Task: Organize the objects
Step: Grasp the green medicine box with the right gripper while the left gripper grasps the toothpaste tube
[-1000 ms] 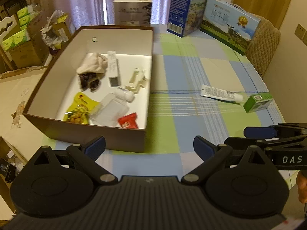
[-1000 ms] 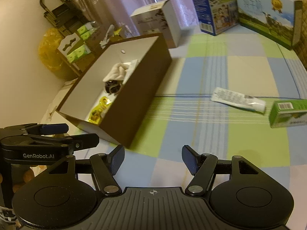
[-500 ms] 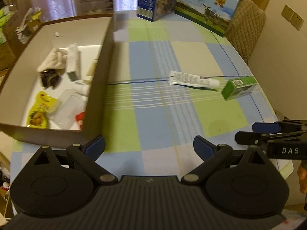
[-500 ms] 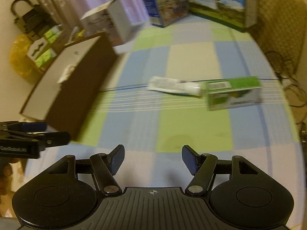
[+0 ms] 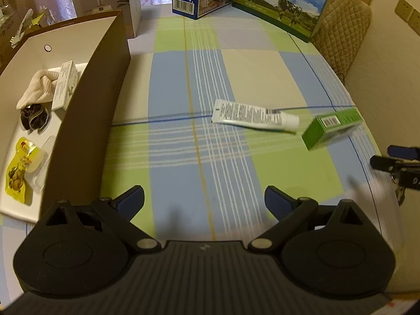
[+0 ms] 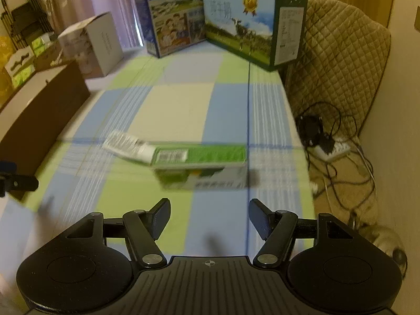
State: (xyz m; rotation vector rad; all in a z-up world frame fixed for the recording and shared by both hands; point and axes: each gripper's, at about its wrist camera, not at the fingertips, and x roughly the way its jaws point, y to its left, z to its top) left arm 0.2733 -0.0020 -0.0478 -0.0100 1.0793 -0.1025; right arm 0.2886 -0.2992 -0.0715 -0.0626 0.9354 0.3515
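Bench (image 5: 183, 84): your checked cloth surface carries everything; two items remain loose on it.
Brown box (image 5: 86, 120): it sits at 9 o'clock in the left wrist view and already holds a sock, a small carton and a yellow snack packet.
Green carton (image 6: 199, 165): it lies on its side at 12 o'clock of your right hand-held gripper (image 6: 208, 219), near but not touched.
White tube (image 5: 256, 116): it lies flat, cap end touching or just beside the green carton, at 1 o'clock of your left hand-held gripper (image 5: 204, 199).
Right hand-held gripper state: jaws stand about half apart, nothing between them.
Left hand-held gripper state: jaws stand wide, empty.
Step in hand: approach to the remaining loose items, by my judgement.
Next move: bring the right jaws down astride the carton's narrow width, then close.
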